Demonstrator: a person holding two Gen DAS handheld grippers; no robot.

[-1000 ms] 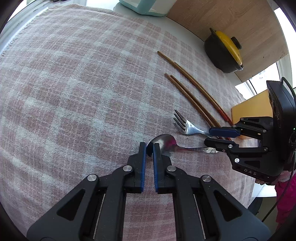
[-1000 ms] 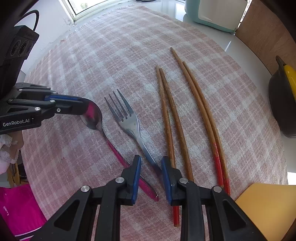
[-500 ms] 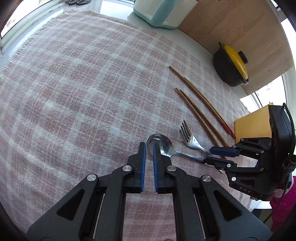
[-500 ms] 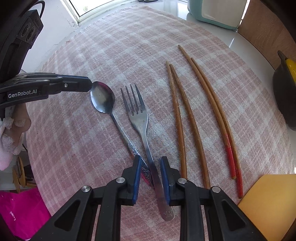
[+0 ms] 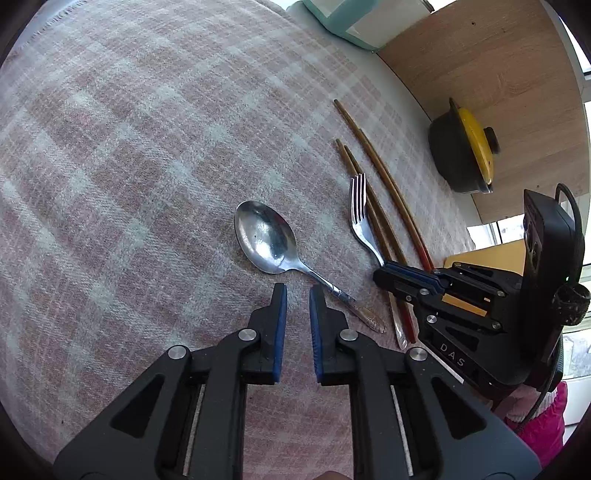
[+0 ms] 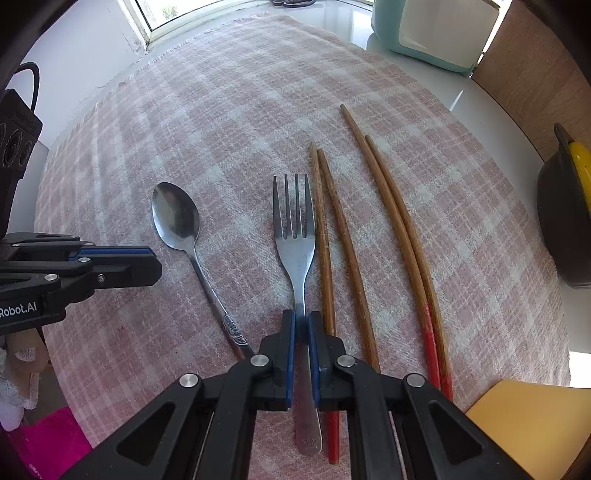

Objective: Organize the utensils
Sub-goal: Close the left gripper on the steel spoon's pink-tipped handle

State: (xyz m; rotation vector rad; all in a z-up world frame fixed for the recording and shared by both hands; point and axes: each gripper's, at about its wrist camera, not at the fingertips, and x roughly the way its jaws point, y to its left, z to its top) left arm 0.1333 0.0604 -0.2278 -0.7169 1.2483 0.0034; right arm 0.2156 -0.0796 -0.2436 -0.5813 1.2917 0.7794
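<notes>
Between the right hand-held gripper's (image 6: pixel 301 325) just-closed jaws lies the fork's (image 6: pixel 295 236) handle, pinched; the left hand-held gripper (image 5: pixel 294 295), just parted, holds nothing.

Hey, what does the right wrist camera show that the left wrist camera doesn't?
Only the right wrist view shows the fork's handle clamped between the right tool's pads, and a window frame. Only the left wrist view shows the left tool open with nothing between its pads, and the pot's whole yellow lid. Both show the spoon, fork, two chopstick pairs and checked cloth.
</notes>
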